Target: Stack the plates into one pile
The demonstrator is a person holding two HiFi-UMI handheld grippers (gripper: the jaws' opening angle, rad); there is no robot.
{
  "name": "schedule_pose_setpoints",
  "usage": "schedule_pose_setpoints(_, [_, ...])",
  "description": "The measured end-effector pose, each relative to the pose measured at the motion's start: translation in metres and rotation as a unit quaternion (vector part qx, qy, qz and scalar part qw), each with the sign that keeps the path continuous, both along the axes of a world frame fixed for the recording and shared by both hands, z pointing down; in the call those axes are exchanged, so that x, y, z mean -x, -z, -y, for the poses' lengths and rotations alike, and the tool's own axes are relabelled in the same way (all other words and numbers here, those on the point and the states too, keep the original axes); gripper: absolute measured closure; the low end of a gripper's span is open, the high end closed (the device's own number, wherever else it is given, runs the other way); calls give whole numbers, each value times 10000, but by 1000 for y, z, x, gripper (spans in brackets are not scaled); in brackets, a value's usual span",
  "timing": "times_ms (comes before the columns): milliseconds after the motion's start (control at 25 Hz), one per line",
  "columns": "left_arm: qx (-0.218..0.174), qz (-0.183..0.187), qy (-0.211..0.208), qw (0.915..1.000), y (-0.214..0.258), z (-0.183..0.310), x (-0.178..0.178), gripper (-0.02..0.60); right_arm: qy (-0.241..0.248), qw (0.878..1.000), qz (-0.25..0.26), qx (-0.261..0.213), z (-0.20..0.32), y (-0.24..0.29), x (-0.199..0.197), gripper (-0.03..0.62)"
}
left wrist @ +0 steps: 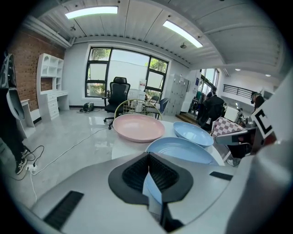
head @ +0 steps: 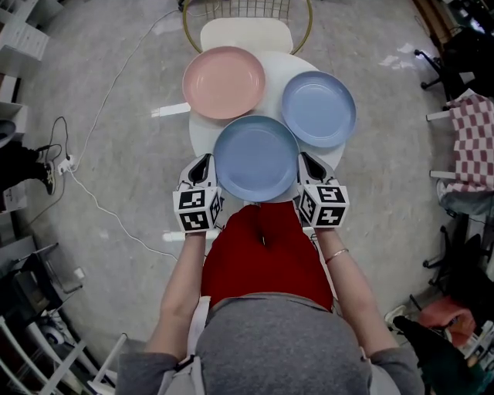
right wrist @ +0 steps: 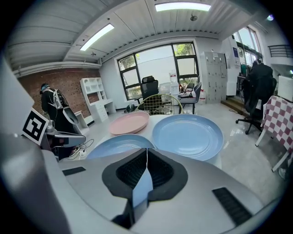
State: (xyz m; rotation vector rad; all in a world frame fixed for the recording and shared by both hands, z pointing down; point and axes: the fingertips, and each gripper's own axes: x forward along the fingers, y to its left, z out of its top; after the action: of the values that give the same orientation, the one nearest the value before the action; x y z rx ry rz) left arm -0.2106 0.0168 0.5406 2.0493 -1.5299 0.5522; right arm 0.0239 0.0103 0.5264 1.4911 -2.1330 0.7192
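Glossy grey floor (head: 131,116). Brick wall (left wrist: 27,64) with white shelving (left wrist: 48,82) beside it, big black-framed window (left wrist: 123,68), black office chair (left wrist: 118,91). Strip lights (left wrist: 91,12) on ribbed white ceiling (left wrist: 137,32). Checkered cloth (head: 472,127) at one side.

near blue plate (head: 256,158) rim hidden in left claw (head: 205,163), right claw (head: 306,160), chair (head: 245,35) cut by top edge

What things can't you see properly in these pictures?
- Head view: the plates cover most of the white table.
- Head view: the top edge cuts off the chair.
- Left gripper view: the left claw hides the closest rim of the near blue plate.
- Left gripper view: the people far off are too small and dark.
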Motion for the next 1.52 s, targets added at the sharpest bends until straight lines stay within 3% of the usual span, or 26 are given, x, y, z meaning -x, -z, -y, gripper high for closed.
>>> schedule_pose_setpoints(800, [593, 129, 87, 9981, -39, -25, -1, 565, 126, 9980, -312, 530, -22, -42, -4, 564])
schedule_pose_setpoints(1520, [845, -36, 279, 9960, -53, -25, -3, 485, 163, 9949, -536, 836, -21, -53, -10, 560])
